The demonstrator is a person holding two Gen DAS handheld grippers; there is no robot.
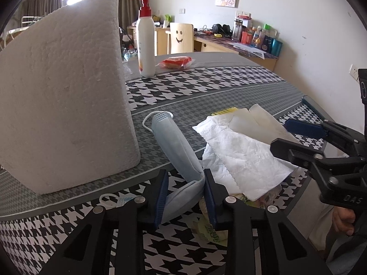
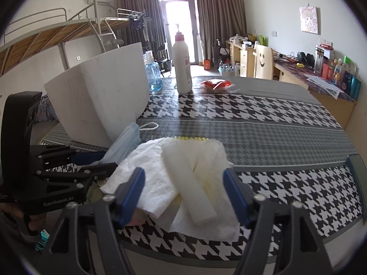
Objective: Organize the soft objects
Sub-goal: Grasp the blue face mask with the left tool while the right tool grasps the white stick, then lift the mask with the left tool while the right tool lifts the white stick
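The left gripper (image 1: 185, 197) reaches forward low over the table (image 1: 229, 84), its blue pads pressed against the near end of a folded light-blue face mask (image 1: 174, 146), which rises from between the fingers and leans away toward the far left. Just left of this gripper stands a big white foam box (image 1: 62, 105), and the mask's white ear loop lies on the cloth beside the box's corner. To the gripper's right lies a crumpled white paper towel (image 1: 238, 158), touching the mask's side.

The right gripper (image 2: 183, 192) is held level just above the near table edge, its fingers spread wide with nothing between the pads. Directly ahead of it, between the open fingers, a white foam strip (image 2: 188, 188) lies on top of the paper towel. Part of the hand behind the left gripper shows at the left wrist view's lower right, mostly cut off by the frame.

Under the towel sit some coloured wrappers, too covered to make out, and a yellow ridged edge peeks out at the towel's far side. Well ahead of both grippers stand a white pump bottle (image 1: 145, 39) and a red packet (image 1: 176, 62). A blue-tinted bottle (image 2: 153, 73) is half hidden behind the box.
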